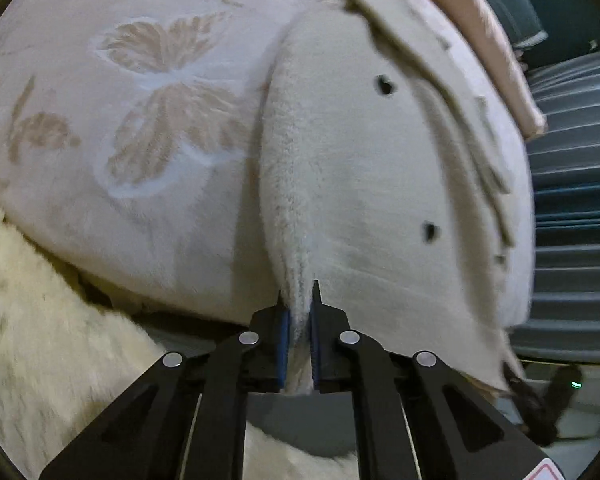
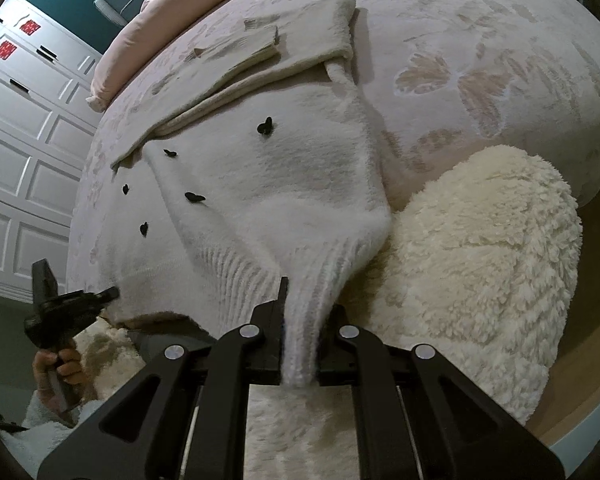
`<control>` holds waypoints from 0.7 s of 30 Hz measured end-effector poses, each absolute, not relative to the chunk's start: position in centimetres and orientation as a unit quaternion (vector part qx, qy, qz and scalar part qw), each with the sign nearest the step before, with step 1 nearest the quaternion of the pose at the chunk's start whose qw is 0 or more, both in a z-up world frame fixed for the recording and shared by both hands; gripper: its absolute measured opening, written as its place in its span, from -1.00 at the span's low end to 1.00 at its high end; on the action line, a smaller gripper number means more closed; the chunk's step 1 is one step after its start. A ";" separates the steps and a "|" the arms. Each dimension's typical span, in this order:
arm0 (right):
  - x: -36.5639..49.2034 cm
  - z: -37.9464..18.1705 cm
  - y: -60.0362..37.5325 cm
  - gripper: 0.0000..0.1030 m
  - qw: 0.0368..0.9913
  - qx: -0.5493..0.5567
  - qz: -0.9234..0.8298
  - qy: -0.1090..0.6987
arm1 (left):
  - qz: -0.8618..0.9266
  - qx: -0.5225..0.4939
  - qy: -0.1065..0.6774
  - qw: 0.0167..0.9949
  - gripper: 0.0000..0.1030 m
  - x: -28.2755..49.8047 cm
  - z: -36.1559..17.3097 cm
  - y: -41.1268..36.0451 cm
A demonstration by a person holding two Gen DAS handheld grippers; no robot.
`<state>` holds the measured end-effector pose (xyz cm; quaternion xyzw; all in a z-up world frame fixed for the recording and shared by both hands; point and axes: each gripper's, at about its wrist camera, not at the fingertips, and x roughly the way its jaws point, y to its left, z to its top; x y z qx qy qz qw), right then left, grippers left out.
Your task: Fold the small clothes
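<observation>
A small white fuzzy cardigan (image 2: 284, 176) with black heart-shaped buttons lies on a bed covered by a pale butterfly-pattern blanket (image 2: 480, 40). My right gripper (image 2: 300, 320) is shut on the ribbed hem corner nearest me. My left gripper (image 1: 299, 320) is shut on another edge of the same cardigan (image 1: 360, 184), its blue pads pinching the fabric. The left gripper also shows in the right wrist view (image 2: 76, 300) at the cardigan's left hem, held by a hand. A sleeve (image 2: 308, 48) lies folded across the top of the garment.
A cream fluffy cushion (image 2: 480, 272) sits at the bed's near edge, right of my right gripper. A pink duvet (image 2: 148, 28) lies at the far side. White panelled cupboard doors (image 2: 20, 152) stand to the left. A striped teal surface (image 1: 572, 200) is right of the bed.
</observation>
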<state>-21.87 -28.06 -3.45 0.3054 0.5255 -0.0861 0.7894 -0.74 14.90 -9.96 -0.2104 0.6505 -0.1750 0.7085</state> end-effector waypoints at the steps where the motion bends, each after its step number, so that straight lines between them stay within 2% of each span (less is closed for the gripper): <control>1: -22.0 -3.4 -28.2 -0.85 0.790 0.302 -0.088 0.526 | -0.181 -0.205 0.651 0.708 -0.90 -1.3 -9.3 14.6; 8: -26.0 -3.9 -30.0 -0.86 0.783 0.278 -0.117 0.544 | -0.215 -0.187 0.689 0.667 -0.91 -8.2 -6.2 13.6; 11: -26.3 -2.5 -29.2 -0.86 0.788 0.220 -0.093 0.567 | -0.204 -0.216 0.690 0.660 -0.95 -8.2 -5.1 14.5; 13: -25.9 -1.0 -29.7 -0.86 0.791 0.219 -0.080 0.565 | -0.210 -0.231 0.658 0.685 -0.95 -5.7 -2.6 14.7; 15: -24.6 1.3 -31.1 -0.86 0.811 0.249 -0.070 0.525 | -0.229 -0.216 0.609 0.728 -0.95 -1.7 0.4 13.8; 18: -19.7 6.1 -34.0 -0.85 0.867 0.263 -0.051 0.420 | -0.248 -0.162 0.517 0.803 -1.00 6.9 4.4 9.6; 21: -12.0 8.3 -37.2 -0.77 0.910 0.254 -0.046 0.325 | -0.232 -0.149 0.462 0.843 -1.00 14.0 5.4 7.4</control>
